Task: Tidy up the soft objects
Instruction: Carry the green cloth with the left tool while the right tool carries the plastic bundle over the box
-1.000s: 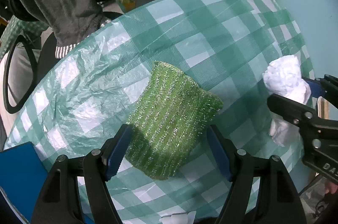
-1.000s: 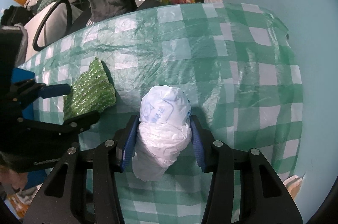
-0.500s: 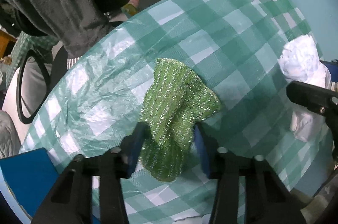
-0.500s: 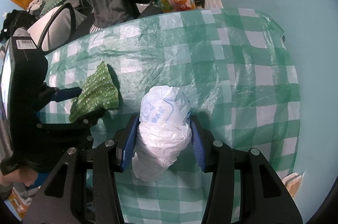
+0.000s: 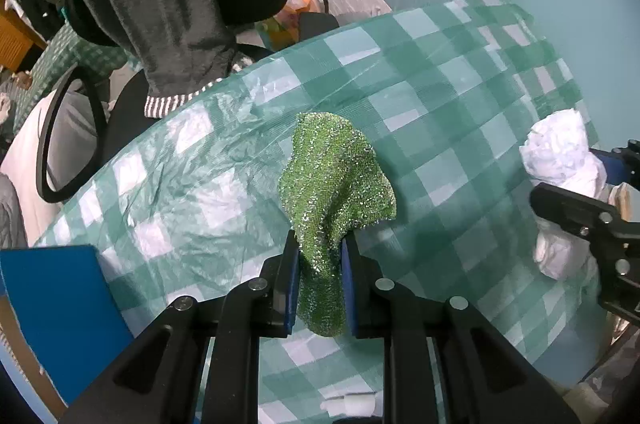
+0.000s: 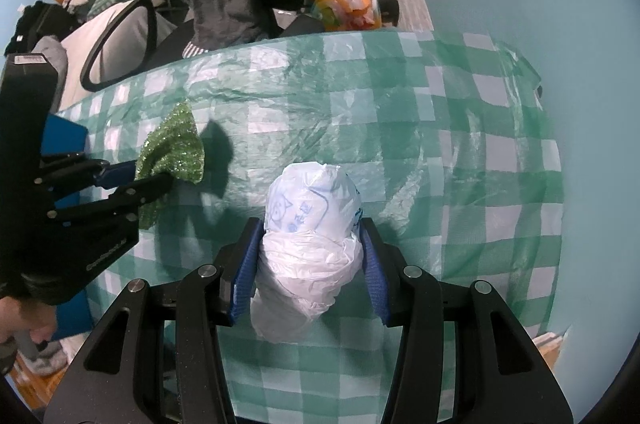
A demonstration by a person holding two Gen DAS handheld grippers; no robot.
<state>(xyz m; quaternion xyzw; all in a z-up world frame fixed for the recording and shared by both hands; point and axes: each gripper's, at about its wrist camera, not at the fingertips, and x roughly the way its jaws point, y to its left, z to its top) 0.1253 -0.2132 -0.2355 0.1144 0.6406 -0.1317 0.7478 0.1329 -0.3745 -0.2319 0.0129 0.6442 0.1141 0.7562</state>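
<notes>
Blue print shows on the white plastic bag (image 6: 308,236) in the right wrist view: a little cartoon face and some characters, too crumpled to read. Faint lettering runs along the left gripper (image 6: 152,182) body, too small to make out.

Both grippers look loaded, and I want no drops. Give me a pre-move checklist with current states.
1. Left gripper shut on the glittery green knitted scrubbing cloth: ok.
2. Cloth clear of the green-and-white checked plastic tablecloth: ok, judging by the shadow it casts in the right wrist view.
3. Right gripper shut on the bundled white plastic bag: ok.
4. Bag gripped centrally: ok, it bulges past both pads.
5. Bag lifted off the cloth-covered table: cannot tell.
6. Destination for either item visible: cannot tell; only a blue box edge shows.
</notes>
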